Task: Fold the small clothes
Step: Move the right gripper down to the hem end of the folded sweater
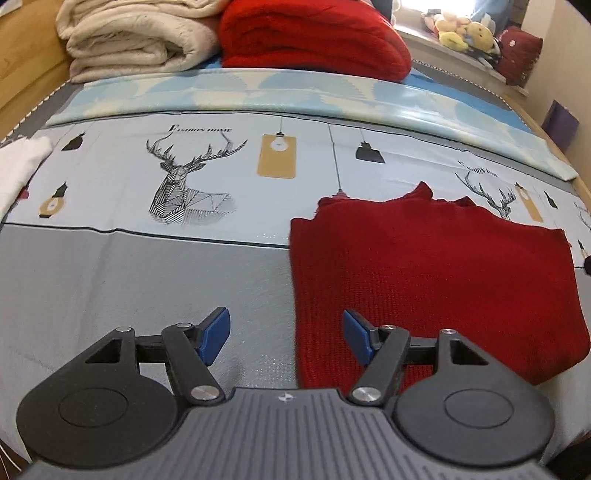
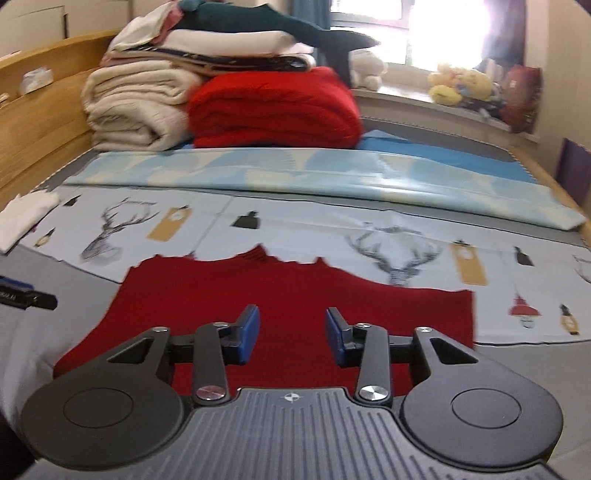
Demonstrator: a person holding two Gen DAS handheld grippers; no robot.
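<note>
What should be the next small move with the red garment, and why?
Probably bring the left gripper down onto the near left edge of the red garment and close there. Both grippers are open and empty, the garment lies flat on the bed cover, and that edge sits between the left jaws.

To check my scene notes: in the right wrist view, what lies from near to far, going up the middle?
Right gripper → red sweater → deer-print sheet → pale blue mat → red blanket → window.
</note>
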